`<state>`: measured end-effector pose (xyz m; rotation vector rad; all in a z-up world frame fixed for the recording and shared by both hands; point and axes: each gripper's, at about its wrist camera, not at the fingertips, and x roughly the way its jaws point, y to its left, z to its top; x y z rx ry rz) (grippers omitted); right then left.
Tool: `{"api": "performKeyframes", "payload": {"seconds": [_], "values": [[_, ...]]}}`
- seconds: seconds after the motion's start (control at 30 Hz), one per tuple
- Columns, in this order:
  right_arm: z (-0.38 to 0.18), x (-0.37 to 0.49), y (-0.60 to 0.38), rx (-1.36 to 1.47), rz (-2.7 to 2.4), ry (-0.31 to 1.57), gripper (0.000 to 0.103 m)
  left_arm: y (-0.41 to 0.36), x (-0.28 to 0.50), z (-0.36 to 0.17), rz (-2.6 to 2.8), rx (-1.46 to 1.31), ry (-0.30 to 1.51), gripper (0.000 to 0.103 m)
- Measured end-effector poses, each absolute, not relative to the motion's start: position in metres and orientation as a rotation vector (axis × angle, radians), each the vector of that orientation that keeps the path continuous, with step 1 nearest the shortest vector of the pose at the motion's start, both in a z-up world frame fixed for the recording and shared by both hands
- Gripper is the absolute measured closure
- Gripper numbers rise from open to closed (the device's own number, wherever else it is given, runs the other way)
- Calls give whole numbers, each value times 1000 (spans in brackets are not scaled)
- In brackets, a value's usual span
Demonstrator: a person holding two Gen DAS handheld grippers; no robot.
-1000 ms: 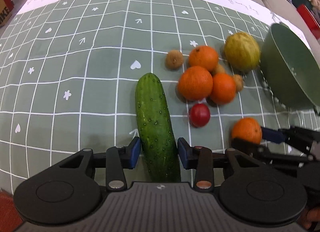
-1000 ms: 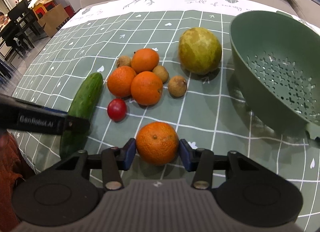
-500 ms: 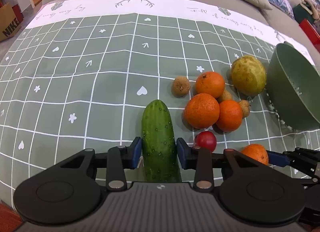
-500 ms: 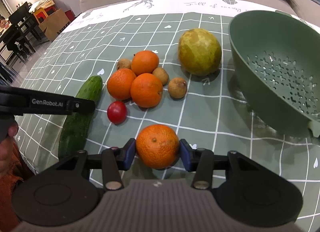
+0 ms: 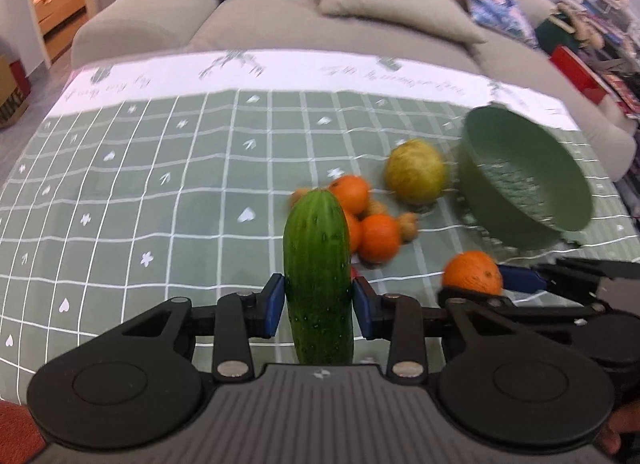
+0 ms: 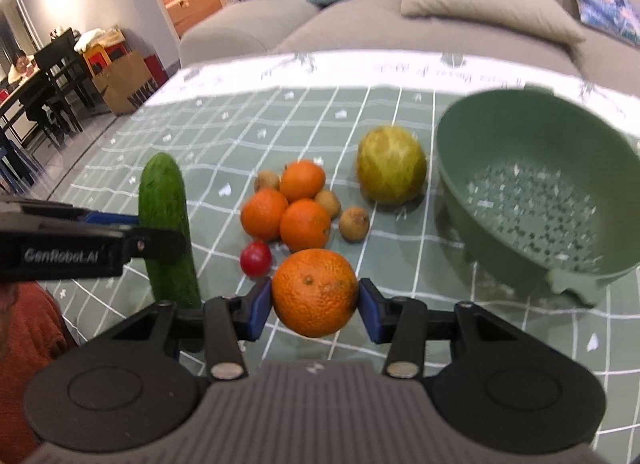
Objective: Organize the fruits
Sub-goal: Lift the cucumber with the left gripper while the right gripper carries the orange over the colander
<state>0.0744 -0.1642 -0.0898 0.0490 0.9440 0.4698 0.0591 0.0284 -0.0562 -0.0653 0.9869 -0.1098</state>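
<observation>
My left gripper (image 5: 319, 304) is shut on a green cucumber (image 5: 318, 264) and holds it off the table, tip up; it also shows in the right wrist view (image 6: 166, 223). My right gripper (image 6: 315, 306) is shut on an orange (image 6: 315, 291), lifted above the cloth; the orange shows in the left wrist view (image 5: 473, 274). On the table lie three oranges (image 6: 305, 224), a small red fruit (image 6: 256, 258), several small brown fruits (image 6: 353, 223) and a large yellow-green fruit (image 6: 391, 171). A green colander (image 6: 536, 191) stands at the right.
The table has a green checked cloth (image 5: 140, 203) with a white far edge. A grey sofa with cushions (image 5: 360, 23) stands behind it. The left gripper's body (image 6: 60, 248) crosses the left of the right wrist view. Chairs and a person (image 6: 20, 63) are far left.
Both grippers have risen and tilted up. The cucumber has left the table in the left gripper. The orange has left the table in the right gripper.
</observation>
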Motion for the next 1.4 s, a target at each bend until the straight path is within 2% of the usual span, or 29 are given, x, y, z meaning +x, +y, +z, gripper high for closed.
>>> {"api": "performKeyframes", "payload": {"seconds": [0.33,0.57,0.97,1.4], "values": [[-43,78,-198,7,431,821,60,-21,73,8,-287,-54,844,63],[-29,115,-241,-67,369,817,60,-67,114,23,-448,-103,819,63],[-77,172,-284,-232,326,963,60,-112,182,-39,-534,-181,1028,63],[-117,208,-278,-277,356,1044,60,-120,219,-75,-492,-189,1127,62]]}}
